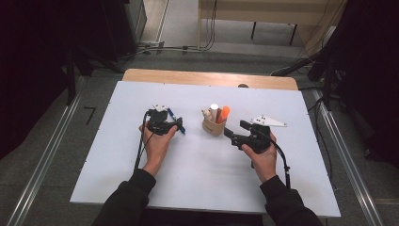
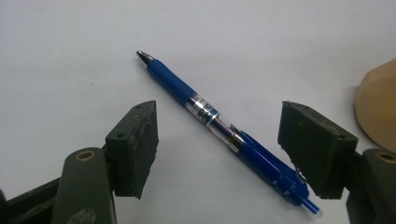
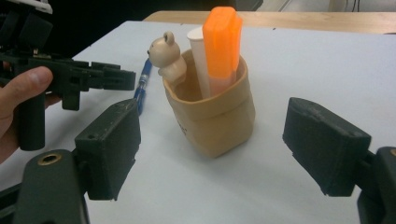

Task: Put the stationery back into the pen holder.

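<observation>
A blue pen lies flat on the white table top, slanting between the jaws of my left gripper. That gripper is open, and its pads stand apart from the pen's barrel. In the high view the left gripper points right over the pen. A tan cup holds an orange highlighter, a white marker and a bear-topped pen. My right gripper is open and faces the cup without touching it; in the high view it sits just right of the cup.
The white top lies on a wooden table whose far edge shows behind it. The cup's edge is to the right of the left jaws. Dark curtains and cables surround the table. The left gripper is left of the cup.
</observation>
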Action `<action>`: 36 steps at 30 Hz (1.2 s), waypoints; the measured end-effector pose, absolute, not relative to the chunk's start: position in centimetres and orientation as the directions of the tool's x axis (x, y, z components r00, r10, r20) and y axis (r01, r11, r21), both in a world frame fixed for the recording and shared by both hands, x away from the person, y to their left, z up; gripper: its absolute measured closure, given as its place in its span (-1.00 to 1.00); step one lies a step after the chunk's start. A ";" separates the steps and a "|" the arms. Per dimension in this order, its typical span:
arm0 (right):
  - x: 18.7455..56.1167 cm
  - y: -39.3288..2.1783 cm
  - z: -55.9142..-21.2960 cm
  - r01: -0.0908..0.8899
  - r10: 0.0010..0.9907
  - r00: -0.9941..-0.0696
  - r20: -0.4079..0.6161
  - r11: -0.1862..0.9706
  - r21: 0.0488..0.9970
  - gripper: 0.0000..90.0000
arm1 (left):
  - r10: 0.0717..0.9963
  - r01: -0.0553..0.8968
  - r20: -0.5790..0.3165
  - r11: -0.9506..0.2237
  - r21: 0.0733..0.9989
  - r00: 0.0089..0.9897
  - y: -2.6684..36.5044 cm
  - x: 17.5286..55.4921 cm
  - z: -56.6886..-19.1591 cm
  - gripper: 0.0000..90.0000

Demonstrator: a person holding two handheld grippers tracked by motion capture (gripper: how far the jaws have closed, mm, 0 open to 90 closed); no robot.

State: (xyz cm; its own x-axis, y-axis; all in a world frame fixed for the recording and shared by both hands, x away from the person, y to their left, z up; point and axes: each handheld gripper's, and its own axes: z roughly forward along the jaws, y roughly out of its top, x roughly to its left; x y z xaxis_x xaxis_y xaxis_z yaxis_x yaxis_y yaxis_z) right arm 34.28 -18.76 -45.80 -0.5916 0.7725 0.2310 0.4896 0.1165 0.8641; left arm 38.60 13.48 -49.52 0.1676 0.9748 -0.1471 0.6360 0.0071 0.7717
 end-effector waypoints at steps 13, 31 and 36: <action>34.3 -18.9 -45.8 0.491 0.771 -0.592 0.233 0.117 0.863 -0.61 | 0.982 0.654 -0.136 0.017 0.757 0.132 13.5 40.5 -49.8 -0.22; 34.3 -18.9 -45.8 0.494 0.771 -0.590 0.239 0.110 0.863 -0.60 | 0.992 0.682 -0.090 0.009 0.731 0.084 13.2 42.5 -50.1 -0.13; 34.3 -19.0 -45.8 0.493 0.771 -0.591 0.238 0.112 0.863 -0.60 | 0.995 0.675 -0.062 -0.009 0.738 0.081 12.9 42.6 -50.2 -0.10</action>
State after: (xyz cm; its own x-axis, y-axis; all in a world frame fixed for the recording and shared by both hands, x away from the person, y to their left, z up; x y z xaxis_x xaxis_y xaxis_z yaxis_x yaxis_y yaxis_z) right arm 34.33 -18.98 -45.84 -0.5911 0.7706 0.2381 0.4929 0.1115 0.8629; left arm 42.57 12.94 -50.19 0.0809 0.9948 -0.0622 0.6750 -0.0087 0.7378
